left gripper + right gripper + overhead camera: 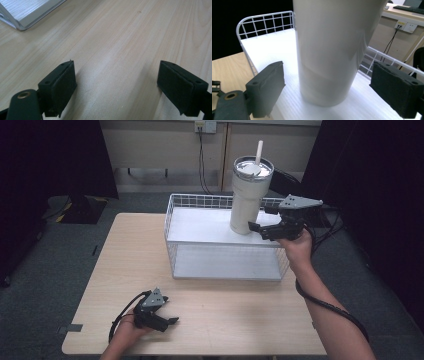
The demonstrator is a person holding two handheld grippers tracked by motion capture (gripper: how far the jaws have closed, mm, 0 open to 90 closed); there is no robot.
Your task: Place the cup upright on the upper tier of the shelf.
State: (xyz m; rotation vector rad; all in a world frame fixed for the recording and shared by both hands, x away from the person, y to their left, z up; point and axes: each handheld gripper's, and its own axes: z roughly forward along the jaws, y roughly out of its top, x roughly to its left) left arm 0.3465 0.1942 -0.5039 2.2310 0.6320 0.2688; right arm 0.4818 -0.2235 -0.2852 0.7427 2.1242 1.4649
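Observation:
A tall white tumbler (pixel 248 195) with a lid and straw stands upright on the top shelf of a white wire rack (pixel 200 227). My right gripper (pixel 261 221) is open just to the tumbler's right, jaws pointing at its base. In the right gripper view the tumbler (pixel 332 50) rises between the two jaws, which stand apart from it on either side; the gripper (pixel 334 87) touches nothing. My left gripper (pixel 170 317) rests low over the wooden table (pixel 125 260) near the front left, open and empty; in the left gripper view the gripper (pixel 116 82) frames bare wood.
The rack has a lower shelf (pixel 225 262) under the top one and a low wire rim (pixel 200 200) along its back. A corner of the rack (pixel 22 15) shows in the left gripper view. Cables (pixel 201 160) hang from a wall socket behind.

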